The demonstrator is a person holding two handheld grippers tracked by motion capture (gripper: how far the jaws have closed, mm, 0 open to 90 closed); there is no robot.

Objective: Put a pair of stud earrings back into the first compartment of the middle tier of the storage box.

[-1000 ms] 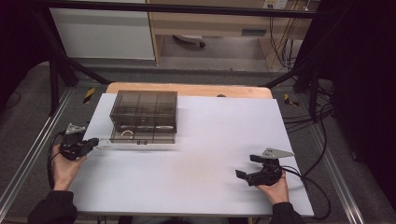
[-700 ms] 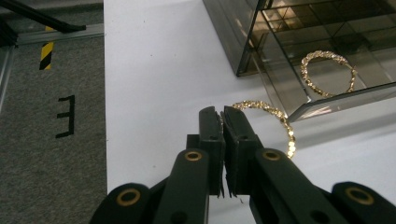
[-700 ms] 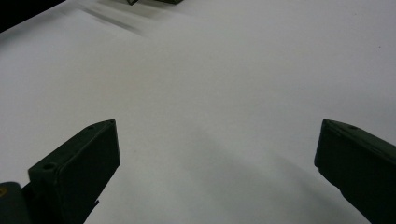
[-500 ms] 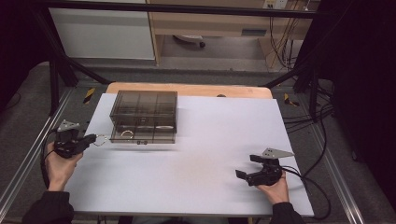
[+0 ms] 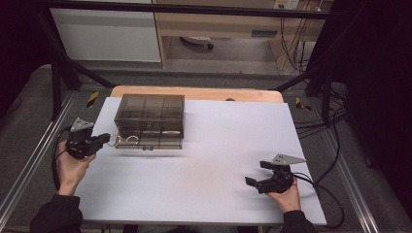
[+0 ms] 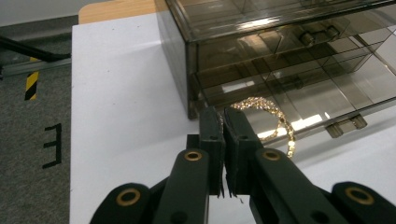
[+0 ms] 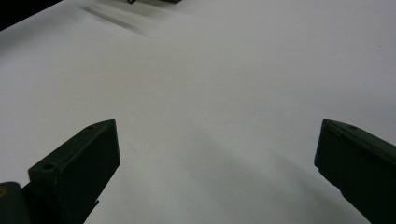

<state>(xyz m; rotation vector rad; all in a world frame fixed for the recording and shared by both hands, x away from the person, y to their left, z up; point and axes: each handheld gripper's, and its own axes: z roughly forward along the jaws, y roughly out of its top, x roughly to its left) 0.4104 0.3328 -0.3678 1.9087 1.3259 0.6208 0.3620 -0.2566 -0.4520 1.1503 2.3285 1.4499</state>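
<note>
A smoky transparent drawer box (image 5: 150,121) stands at the table's far left, and it looms large in the left gripper view (image 6: 280,46). A gold chain (image 5: 130,140) lies at the box's lowest drawer, near its front left corner. In the left gripper view the chain (image 6: 275,112) loops out from just behind the jaw tips. My left gripper (image 5: 104,138) (image 6: 223,112) is shut, and it seems to pinch one end of the chain. My right gripper (image 5: 255,173) (image 7: 217,135) rests wide open on the white table near the front right, with nothing between its jaws.
A white sheet (image 5: 218,145) covers the table, with a wooden edge (image 5: 194,92) at the back. Metal rails (image 5: 29,160) run along both sides. Cables (image 5: 320,179) trail from the right gripper. Striped floor tape (image 6: 31,84) lies beyond the left edge.
My left gripper drew slightly left, then moved forward and back toward the box's corner. The right gripper and the box stayed still.
</note>
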